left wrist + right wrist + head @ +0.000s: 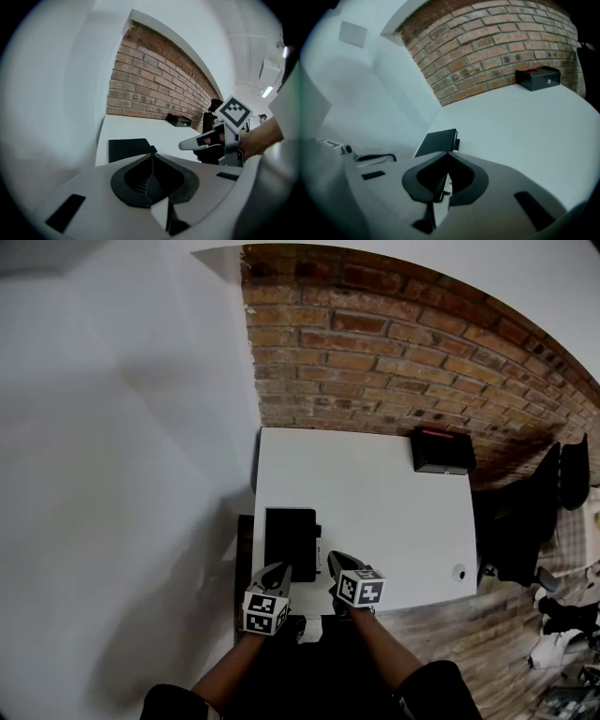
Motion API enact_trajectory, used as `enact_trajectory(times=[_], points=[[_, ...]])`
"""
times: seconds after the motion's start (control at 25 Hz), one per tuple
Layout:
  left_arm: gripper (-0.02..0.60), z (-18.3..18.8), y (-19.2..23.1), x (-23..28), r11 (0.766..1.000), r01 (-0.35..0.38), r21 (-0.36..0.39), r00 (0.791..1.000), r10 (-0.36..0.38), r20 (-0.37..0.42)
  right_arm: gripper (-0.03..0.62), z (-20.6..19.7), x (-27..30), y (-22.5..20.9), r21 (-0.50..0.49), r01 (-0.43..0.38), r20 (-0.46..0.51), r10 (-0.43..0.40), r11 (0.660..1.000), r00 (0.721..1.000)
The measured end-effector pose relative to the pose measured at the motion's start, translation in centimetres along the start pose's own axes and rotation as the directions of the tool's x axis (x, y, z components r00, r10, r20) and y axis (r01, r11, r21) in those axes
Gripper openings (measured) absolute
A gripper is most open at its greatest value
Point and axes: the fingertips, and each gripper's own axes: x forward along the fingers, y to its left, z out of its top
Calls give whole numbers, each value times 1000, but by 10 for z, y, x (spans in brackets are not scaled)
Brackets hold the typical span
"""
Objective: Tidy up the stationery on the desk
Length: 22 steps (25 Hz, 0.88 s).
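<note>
**A:** Eyes on the white rectangular desk (pixel 375 512). The one piece of stationery I can pick out is a black flat rectangular notebook (pixel 290 542). It lies flat close to the left edge, towards the near-left corner, with its long side running along that edge.

**B:** Matte cover, sharp corners, thin as a slab. A small dark tab sticks out of its right side, and I can't tell what that tab is. From the right gripper view the notebook (pixel 436 142) sits just beyond the jaw tips, untouched.

**A:** And the grippers?

**B:** The left gripper (pixel 152 154) has its jaws pressed fully together with nothing between them. The right gripper (pixel 449 153) is the same: tips meeting, empty. Both hang over the near edge, each side of the notebook's near end, marker cubes facing up.

**A:** Now the surfaces.

**B:** The desktop is smooth, plain and pale. Behind it stands a rough red-brown brick wall (pixel 394 343) with pale mortar lines. At the far-right corner sits a black boxy case (pixel 443 452) with a reddish strip on top, hard to name. By the near-right corner there's a small round pale object (pixel 458 572), too small to identify. A wood-plank floor (pixel 469 634) shows to the right.
</note>
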Motion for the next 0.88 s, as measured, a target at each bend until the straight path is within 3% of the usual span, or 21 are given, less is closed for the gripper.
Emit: enact_trajectory(times=[0.44,0.88], points=[[26,20,-41,-26,997,-66,41,993,62,96,21,30,-94,19,-237,66,250,-5,969,968],[26,20,-122,-93,987,-136,84,970,116,213,21,-7,-202,23,-336,29,340,92,942,936]])
